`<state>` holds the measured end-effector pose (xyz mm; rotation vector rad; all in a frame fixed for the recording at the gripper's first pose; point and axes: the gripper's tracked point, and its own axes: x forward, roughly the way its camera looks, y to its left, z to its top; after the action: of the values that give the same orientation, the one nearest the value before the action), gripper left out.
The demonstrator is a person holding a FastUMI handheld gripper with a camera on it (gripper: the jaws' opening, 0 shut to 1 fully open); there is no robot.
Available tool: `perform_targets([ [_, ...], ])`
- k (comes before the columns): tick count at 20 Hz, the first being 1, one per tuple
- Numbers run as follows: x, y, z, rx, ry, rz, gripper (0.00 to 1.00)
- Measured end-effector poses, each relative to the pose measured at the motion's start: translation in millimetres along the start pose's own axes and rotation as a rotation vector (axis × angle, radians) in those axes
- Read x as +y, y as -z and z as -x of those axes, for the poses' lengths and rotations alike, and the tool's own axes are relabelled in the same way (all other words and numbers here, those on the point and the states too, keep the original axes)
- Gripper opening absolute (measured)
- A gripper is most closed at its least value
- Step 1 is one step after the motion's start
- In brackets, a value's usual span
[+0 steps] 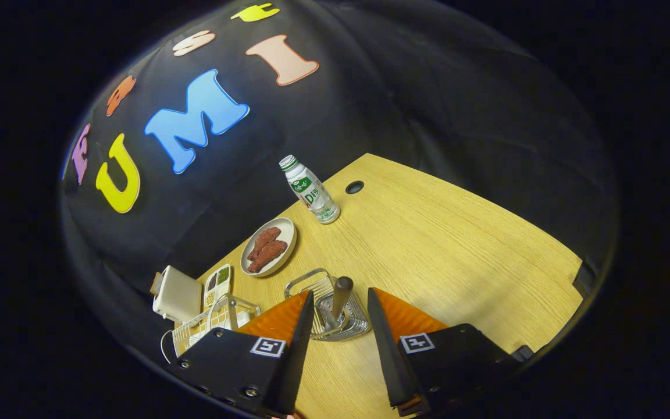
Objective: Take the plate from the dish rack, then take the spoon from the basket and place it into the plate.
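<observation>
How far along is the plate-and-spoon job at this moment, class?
Done: nothing certain; the white dish rack sits beside the fingers, and I cannot tell whether a plate is still in it. In hand: the open gripper straddles the brown-handled spoon standing in the wire basket, not yet clamped. Left: grip, lift, place the spoon into the plate.

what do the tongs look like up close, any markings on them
The tongs have two long wedge-shaped fingers that taper toward their tips. Each is mounted on a black angular block with visible screws, and each block carries a small square black-and-white tag.
</observation>
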<state>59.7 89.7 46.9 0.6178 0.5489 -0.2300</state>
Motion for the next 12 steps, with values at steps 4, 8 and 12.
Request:
perform_targets([
  [4, 0, 3, -16, 0.028, -0.004, -0.008, 0.38],
  [8, 4, 1, -22, 0.031, -0.004, -0.008, 0.15],
  [12, 12, -1, -25, 0.036, -0.011, 0.04, 0.06],
])
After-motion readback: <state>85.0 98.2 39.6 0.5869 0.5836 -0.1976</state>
